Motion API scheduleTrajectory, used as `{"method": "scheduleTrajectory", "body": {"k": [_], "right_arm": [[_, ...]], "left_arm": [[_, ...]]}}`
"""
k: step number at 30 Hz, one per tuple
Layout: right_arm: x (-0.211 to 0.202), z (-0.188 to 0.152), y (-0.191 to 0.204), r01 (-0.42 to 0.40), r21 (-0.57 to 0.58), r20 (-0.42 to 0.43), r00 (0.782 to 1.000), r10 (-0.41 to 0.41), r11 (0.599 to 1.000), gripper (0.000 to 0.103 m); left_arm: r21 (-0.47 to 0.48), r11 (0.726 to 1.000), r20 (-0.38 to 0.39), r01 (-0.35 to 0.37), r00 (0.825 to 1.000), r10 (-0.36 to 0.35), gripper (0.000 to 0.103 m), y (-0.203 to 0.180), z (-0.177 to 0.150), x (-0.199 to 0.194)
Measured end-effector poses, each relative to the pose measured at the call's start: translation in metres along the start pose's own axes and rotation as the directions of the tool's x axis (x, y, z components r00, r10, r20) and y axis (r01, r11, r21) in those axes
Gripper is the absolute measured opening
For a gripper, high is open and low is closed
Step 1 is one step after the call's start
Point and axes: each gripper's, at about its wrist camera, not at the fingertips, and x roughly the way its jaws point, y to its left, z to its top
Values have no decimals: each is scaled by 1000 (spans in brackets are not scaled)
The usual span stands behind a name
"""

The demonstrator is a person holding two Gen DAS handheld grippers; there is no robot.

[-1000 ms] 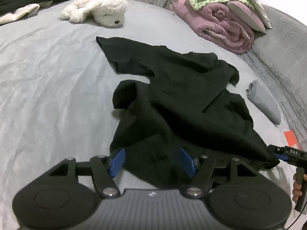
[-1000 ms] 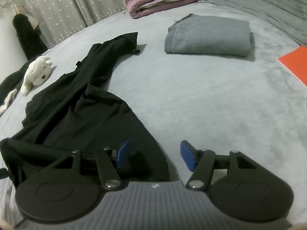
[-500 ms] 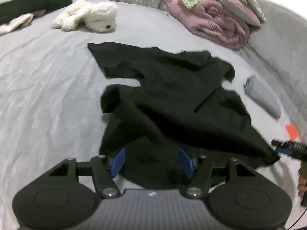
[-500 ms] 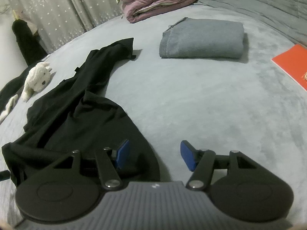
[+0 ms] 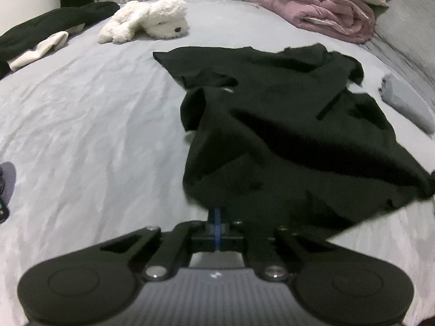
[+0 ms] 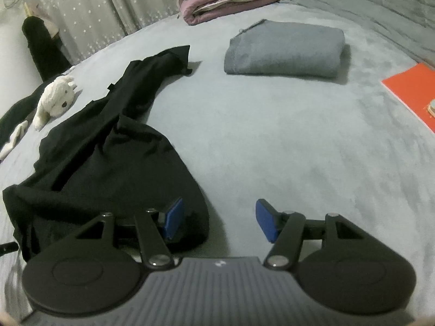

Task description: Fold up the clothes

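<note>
While left gripper [image 5: 216, 224] fingers clamp the black shirt [image 5: 285, 135] hem ahead on the bed [image 5: 81, 135], probably to lift it, right gripper [image 6: 217, 221] fingers stand apart beside its edge.

Black garment [image 5: 285, 125] crumpled and unfolded, spread across grey bed, near hem bunched and slightly raised

Matt black cloth garment [image 5: 285, 135] on soft, slightly wrinkled grey bedsheet [image 5: 81, 135].
</note>
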Motion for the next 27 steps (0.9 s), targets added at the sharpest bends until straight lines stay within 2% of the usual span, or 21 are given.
{"method": "scheduleTrajectory", "body": {"k": [6, 8, 10, 11, 12, 14, 20, 23, 27], "right_arm": [[3, -2, -5, -16, 16, -25, 1000, 17, 1000, 63], [3, -2, -5, -17, 23, -26, 1000, 17, 1000, 63], [4, -2, -6, -18, 30, -28, 999, 18, 999, 63], [5, -1, -6, -18, 33, -28, 999, 19, 999, 63], [5, -1, -4, -19, 31, -28, 999, 20, 999, 63], [7, 0, -1, -21, 26, -28, 999, 21, 999, 63], [12, 2, 10, -26, 9, -29, 999, 26, 1000, 63], [14, 2, 16, -29, -2, -32, 999, 29, 1000, 63], [18, 3, 23, -31, -22, -36, 999, 31, 999, 63]], "left_arm": [[75, 997, -9, -12, 1000, 13, 0, 3, -16, -18], [49, 999, -6, 4, 1000, -4, 0, 10, -17, -20], [4, 999, 27, 51, 998, -51, 3, 17, -15, -22], [-16, 997, 47, 75, 996, -75, 10, 20, -14, -23], [-26, 996, 62, 90, 994, -88, 25, 21, -12, -23], [-15, 996, 91, 89, 992, -88, 46, 14, -6, -22], [39, 997, 111, 66, 991, -70, 48, -14, 7, -5], [20, 998, 112, 63, 992, -65, 48, -24, 16, 3], [-21, 1000, 111, 13, 994, -11, 46, -32, 25, 14]]}}
